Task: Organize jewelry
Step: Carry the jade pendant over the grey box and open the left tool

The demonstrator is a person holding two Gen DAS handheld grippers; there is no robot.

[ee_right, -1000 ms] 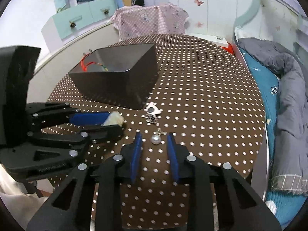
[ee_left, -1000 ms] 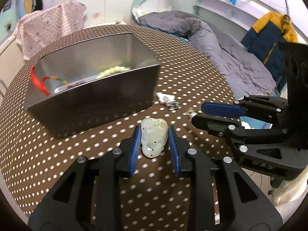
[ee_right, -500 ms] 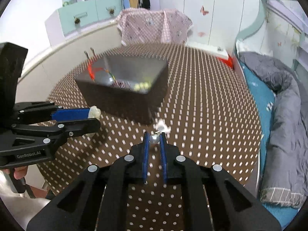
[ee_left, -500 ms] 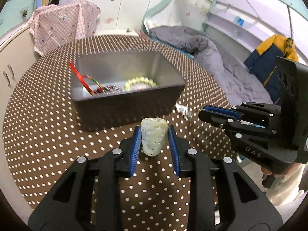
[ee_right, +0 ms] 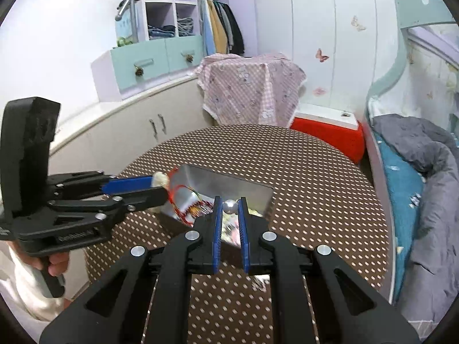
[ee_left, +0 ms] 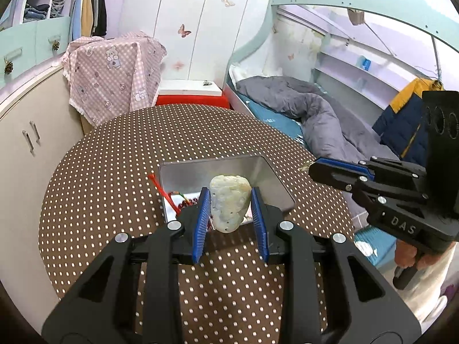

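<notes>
Above dotted table (ee_left: 114,172), pale carved pendant (ee_left: 228,206)

Both grippers have risen from the table (ee_left: 114,172) to above the tin (ee_left: 269,172). The right gripper (ee_right: 229,209), whose jaws have just been closing, now clamps the pearl (ee_right: 230,206) that earlier lay on the table near the tin. The left gripper (ee_left: 229,209) has carried the stone (ee_left: 229,206) up over the tin's near rim.
</notes>
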